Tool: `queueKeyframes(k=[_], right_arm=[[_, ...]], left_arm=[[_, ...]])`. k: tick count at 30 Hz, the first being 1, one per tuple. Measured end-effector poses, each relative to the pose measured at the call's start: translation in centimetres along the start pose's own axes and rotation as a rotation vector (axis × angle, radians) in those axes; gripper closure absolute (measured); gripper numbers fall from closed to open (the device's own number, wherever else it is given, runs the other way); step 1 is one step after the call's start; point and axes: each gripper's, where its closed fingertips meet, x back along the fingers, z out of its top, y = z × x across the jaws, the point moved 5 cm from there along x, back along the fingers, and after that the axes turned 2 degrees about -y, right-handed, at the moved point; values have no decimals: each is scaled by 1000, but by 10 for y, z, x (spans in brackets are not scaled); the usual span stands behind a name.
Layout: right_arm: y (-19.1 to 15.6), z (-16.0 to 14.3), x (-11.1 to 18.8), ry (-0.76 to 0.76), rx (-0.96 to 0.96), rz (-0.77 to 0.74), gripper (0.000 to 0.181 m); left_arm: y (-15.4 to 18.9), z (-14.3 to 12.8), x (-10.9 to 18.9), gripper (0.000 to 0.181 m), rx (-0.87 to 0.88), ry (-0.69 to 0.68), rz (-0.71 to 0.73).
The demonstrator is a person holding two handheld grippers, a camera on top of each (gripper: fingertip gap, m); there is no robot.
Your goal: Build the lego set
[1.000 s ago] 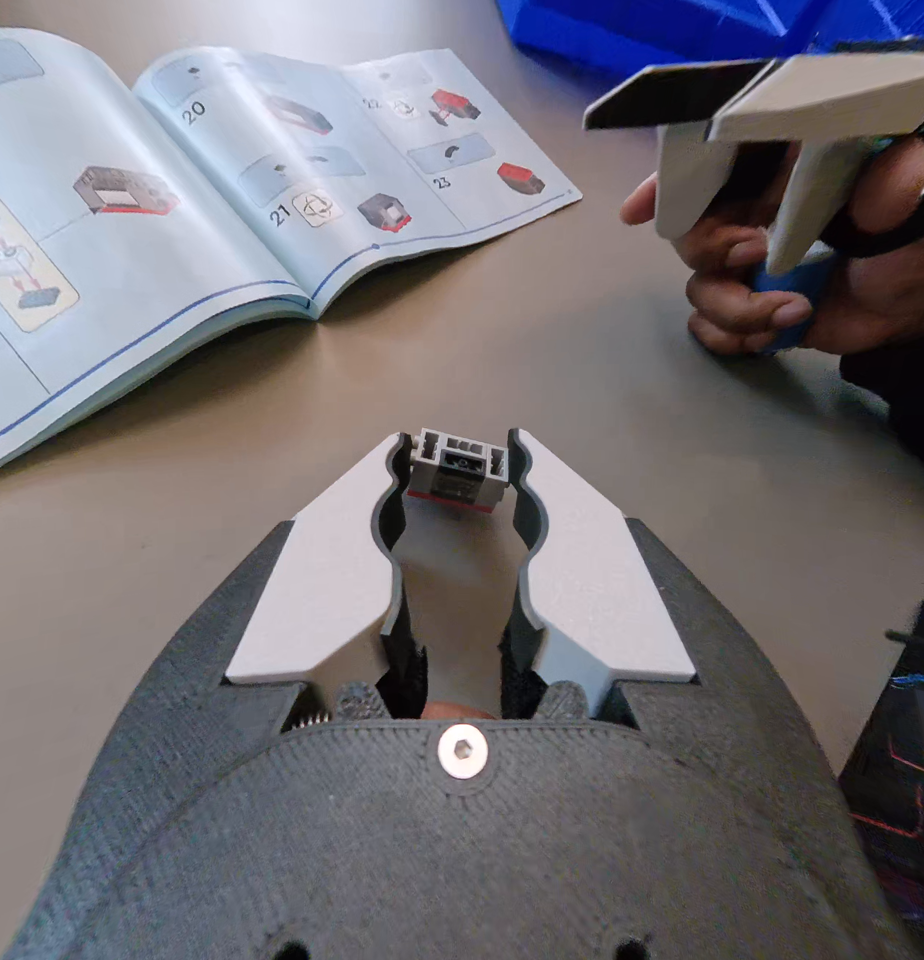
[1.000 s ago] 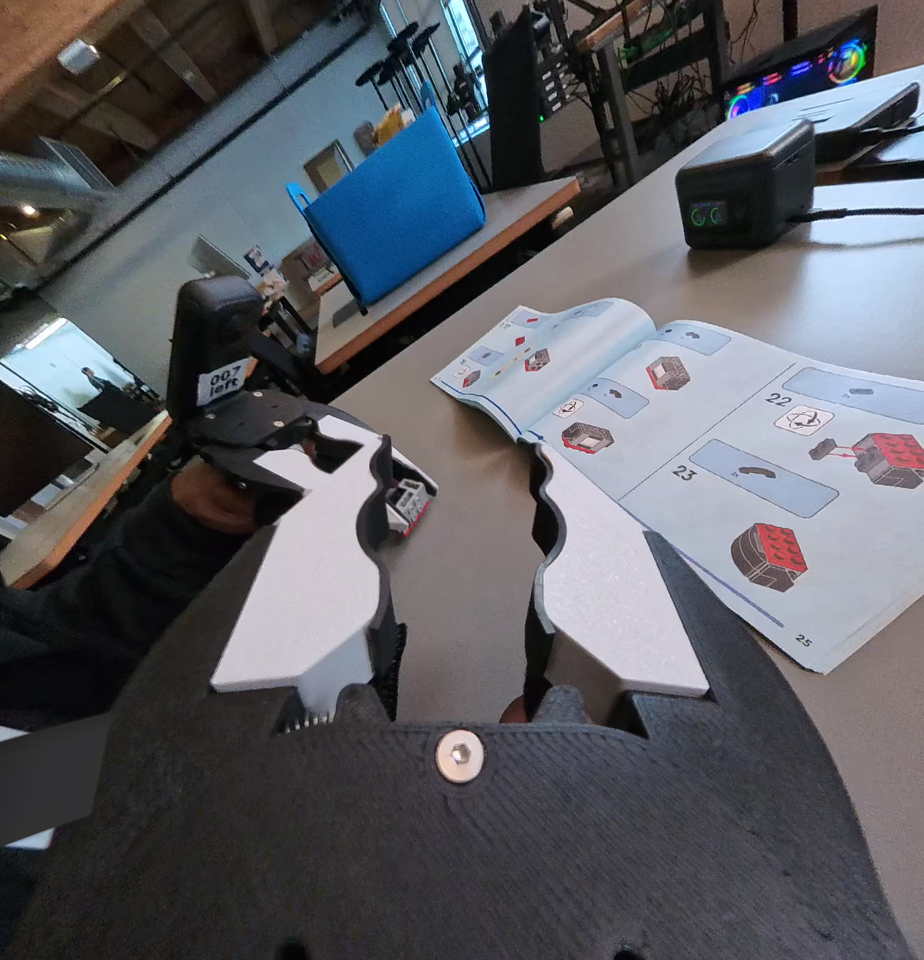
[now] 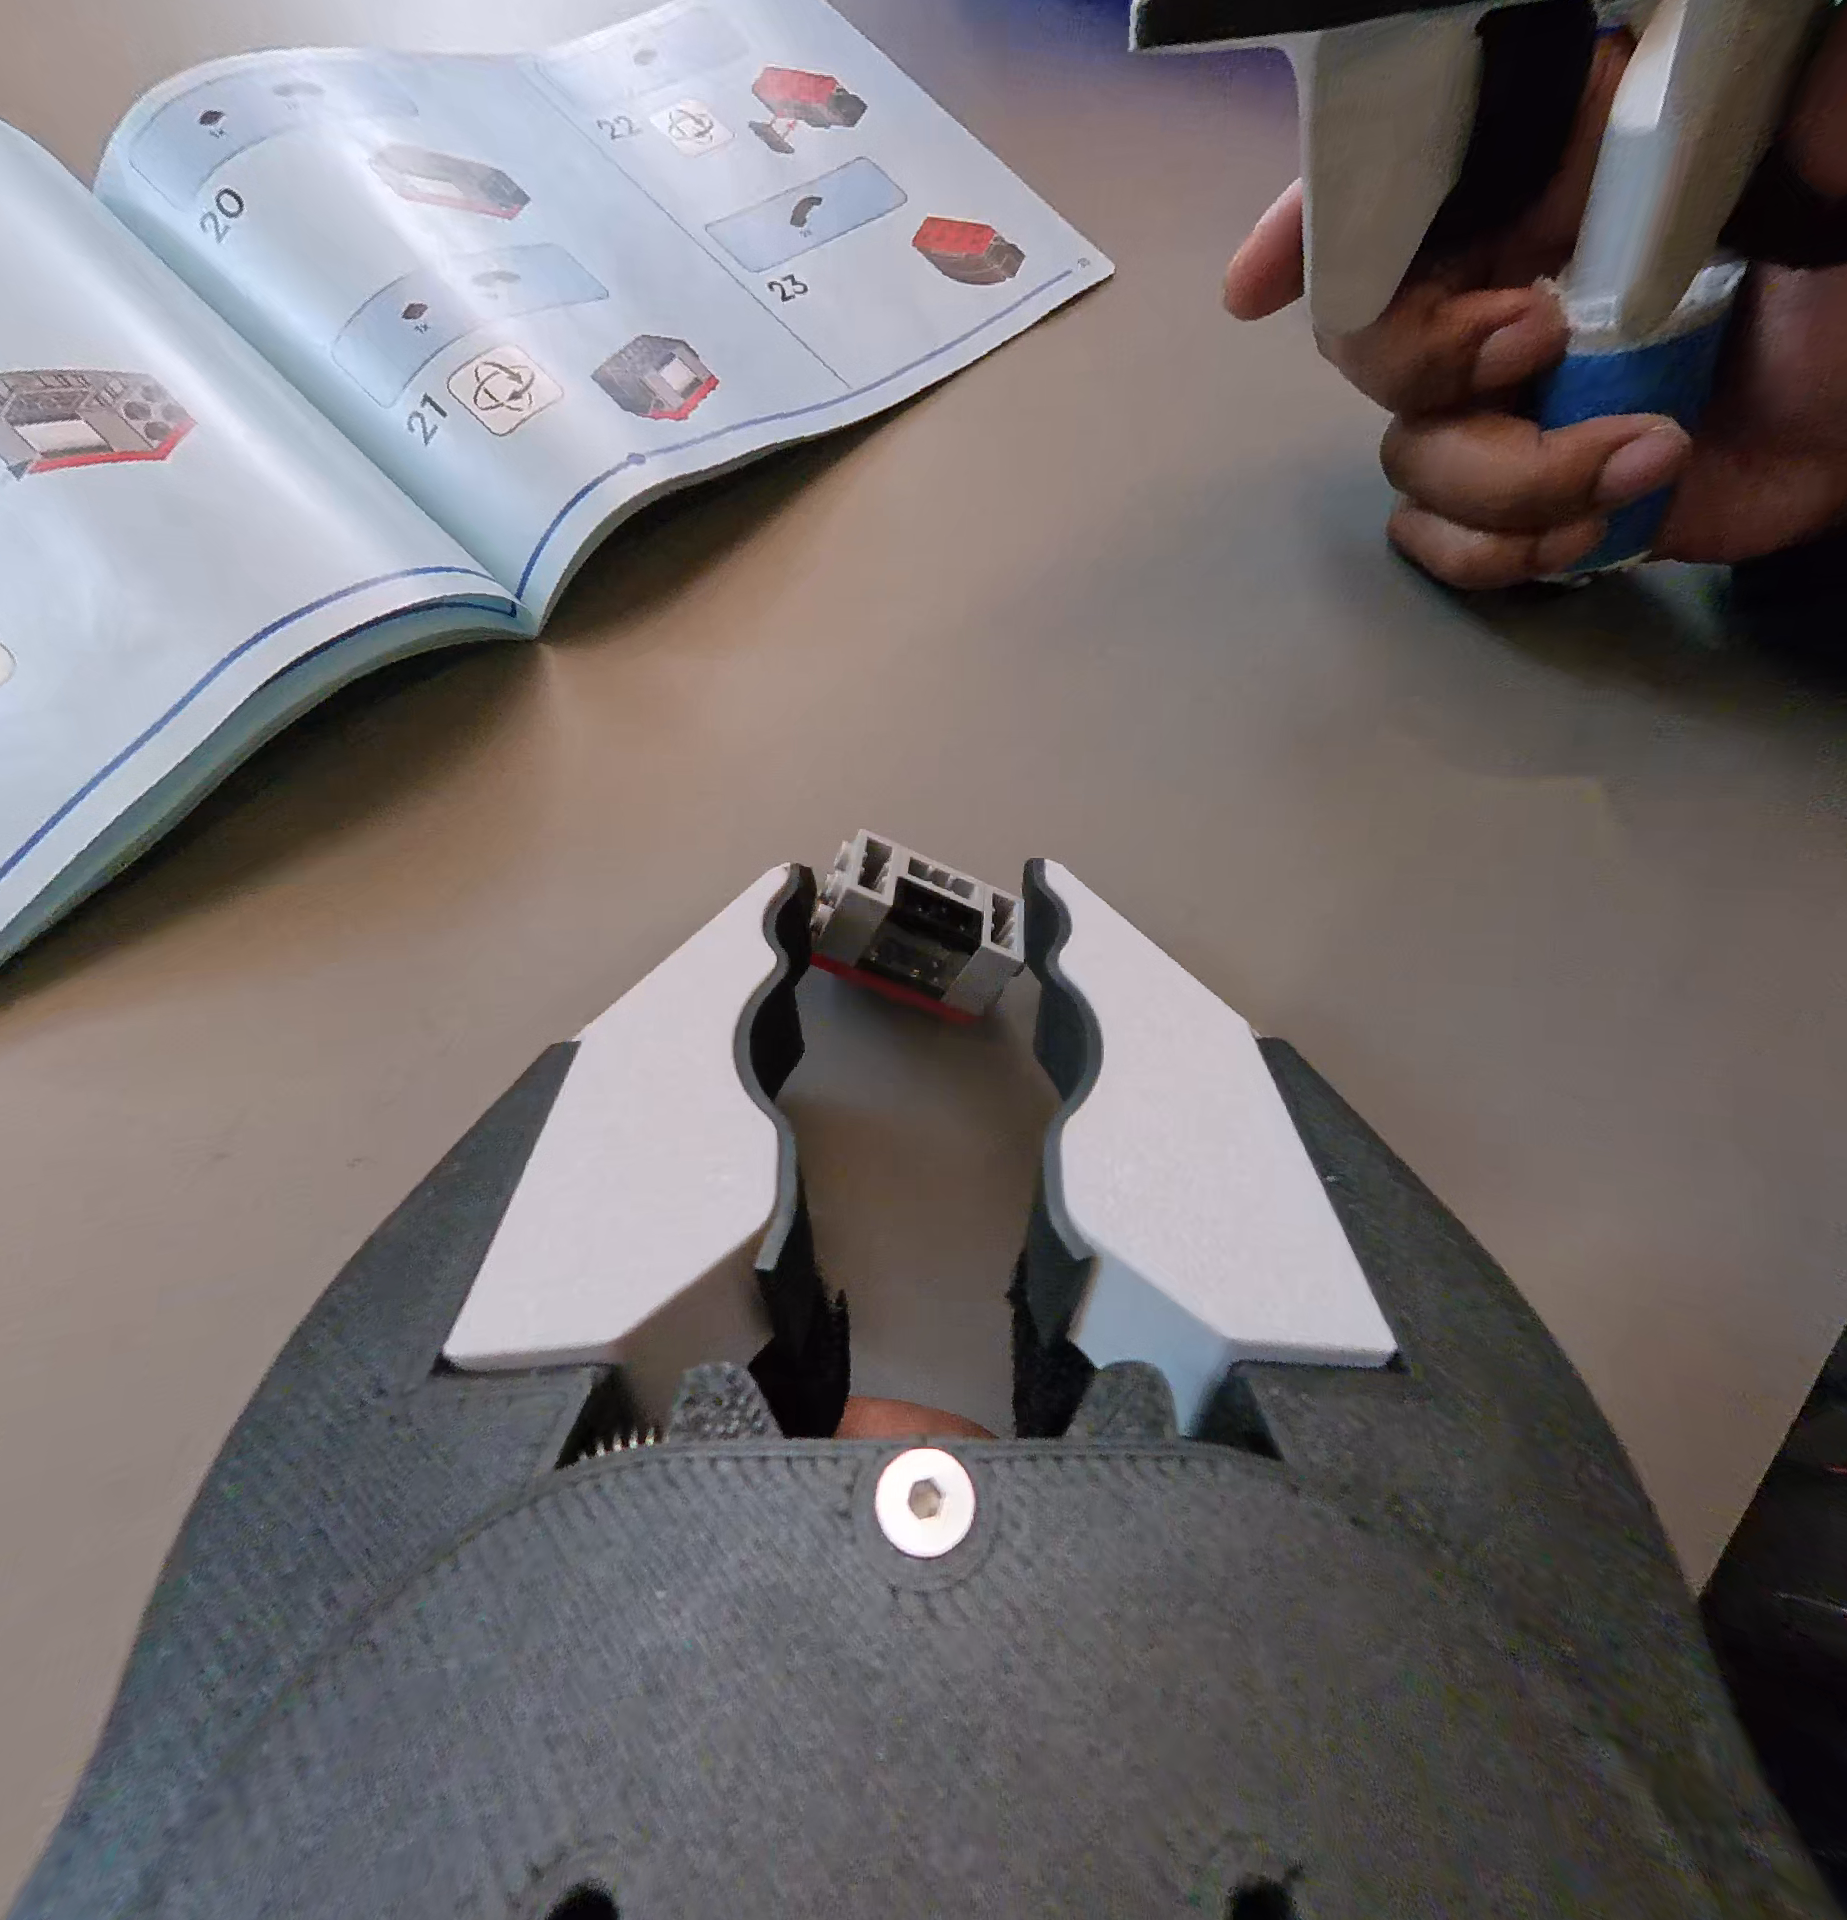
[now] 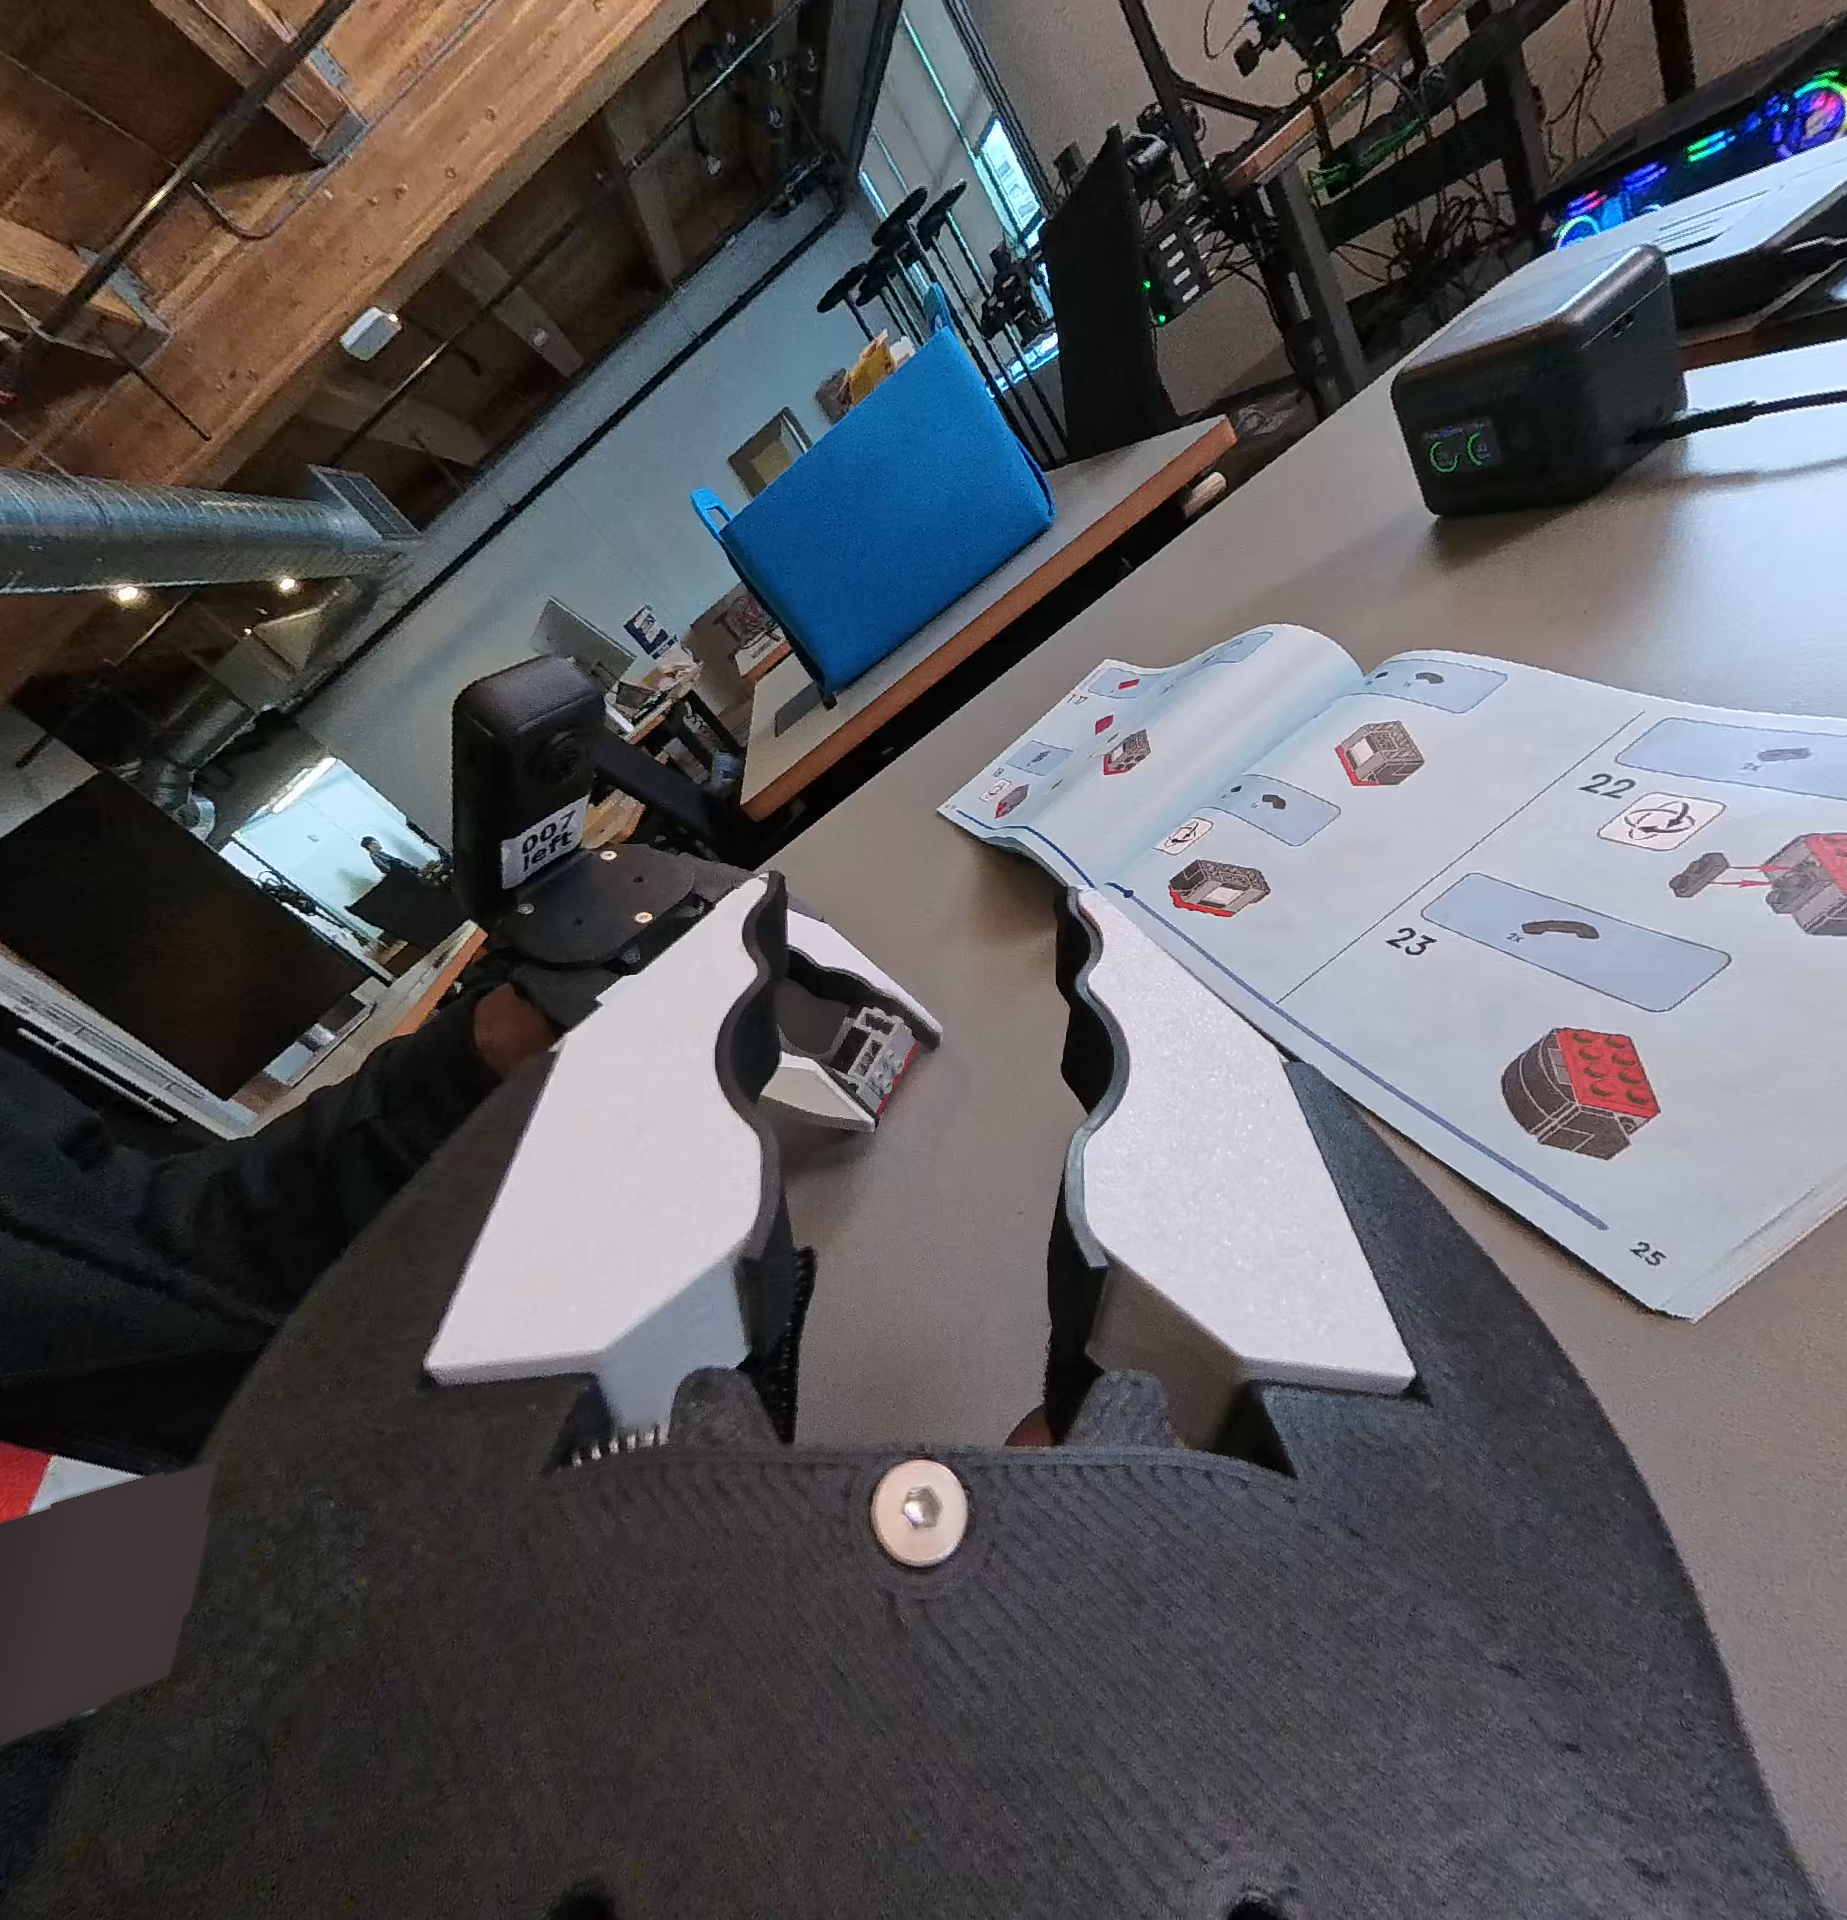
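My left gripper point(image 3: 914, 883) is shut on a small grey lego assembly with a red base point(image 3: 919, 930). It holds the assembly tilted, just above the grey table point(image 3: 1210, 779). My right gripper point(image 4: 919, 904) is open and empty. It points at the left gripper point(image 4: 846, 1029) and the assembly point(image 4: 883, 1055) from close by. In the left wrist view the right gripper point(image 3: 1490, 208) shows at the top right, held by a hand point(image 3: 1521, 468). The open instruction booklet point(image 3: 379, 364) lies on the table, and the right wrist view shows it on the right point(image 4: 1470, 935).
A black box with green lights and a cable point(image 4: 1542, 384) stands on the table beyond the booklet. A blue bin point(image 4: 888, 520) sits on another table farther back. A dark object point(image 3: 1812, 1558) is at the left wrist view's right edge. The grippers' ends are close to 12 centimeters from one another.
The lego assembly has tilted in my left gripper. The left gripper has come nearer the booklet. The right gripper has come closer to the left one and stays open.
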Motion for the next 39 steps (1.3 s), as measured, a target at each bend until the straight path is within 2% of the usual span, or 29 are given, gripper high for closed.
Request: queueKeyframes(k=[7, 12, 15, 18, 21, 23, 29, 39], right_arm=[[-1, -1, 0, -6, -1, 9, 130], [-1, -1, 0, -4, -1, 9, 130], [-2, -1, 0, -5, 3, 7, 130], [-2, -1, 1, -4, 3, 6, 130], [-2, -1, 0, -5, 4, 4, 130], [-2, -1, 0, -6, 5, 2, 130], [0, -1, 0, -5, -3, -11, 130], [4, 0, 0, 0, -34, -16, 130]], left_arm=[[0, 2, 5, 132, 34, 36, -55], [-4, 8, 17, 127, 79, 142, -91], [-9, 13, 32, 124, 96, 270, -48], [-21, 12, 52, 122, 91, 368, 72], [-41, -1, 66, 122, 46, 330, 251], [-49, -5, 74, 121, 28, 331, 307], [-63, -6, 85, 127, 147, 406, 286], [-72, -10, 82, 130, 246, 378, 241]])
